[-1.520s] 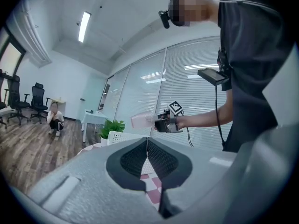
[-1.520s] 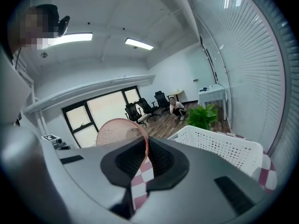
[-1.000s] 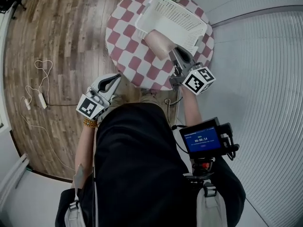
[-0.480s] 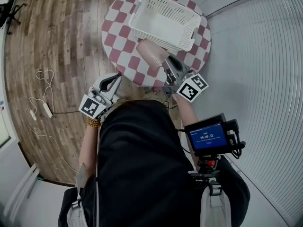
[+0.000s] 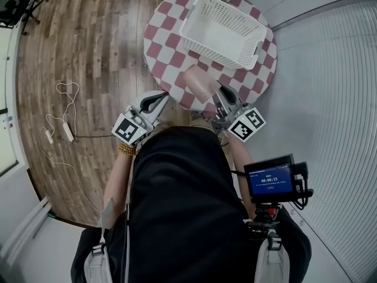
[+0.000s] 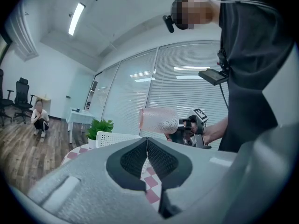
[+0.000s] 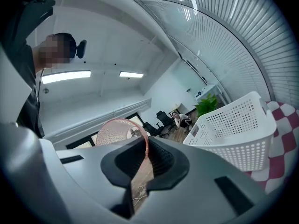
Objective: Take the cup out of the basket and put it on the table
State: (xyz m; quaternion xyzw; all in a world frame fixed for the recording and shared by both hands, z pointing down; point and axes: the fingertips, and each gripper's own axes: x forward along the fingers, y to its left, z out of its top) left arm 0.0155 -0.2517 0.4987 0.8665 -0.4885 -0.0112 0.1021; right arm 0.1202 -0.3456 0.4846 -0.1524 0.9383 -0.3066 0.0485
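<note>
Cup point(image 5: 197, 82): pink, see-through, tapered, with a wall pebbled all over in small dimples. It is clear of the basket point(image 5: 250, 50) and hangs on its side in the air over the near edge of the counter point(image 5: 166, 45), base pointing away from the hand.

Right gripper point(image 5: 218, 94) is clamped on the cup's lip, one jaw inside the mouth and one outside, pinching the thin wall only.

Left gripper point(image 5: 158, 99) is closed on nothing and held off the counter's near edge.

Handling, as judged:
- Probably light and stiff; whether plastic or glass cannot be told, so treat it as breakable.
- The dimpled skin should give the pads some bite.
- A lip pinch leaves the whole body hanging out past the jaws, so it may swing or slip if jolted.
- It needs tipping upright, base down, before release.

Basket is white perforated plastic, rigid, with straight walls, and looks empty. The counter is round under a red-and-white checked cloth point(image 5: 177, 58), a soft landing with possible wrinkles.
</note>
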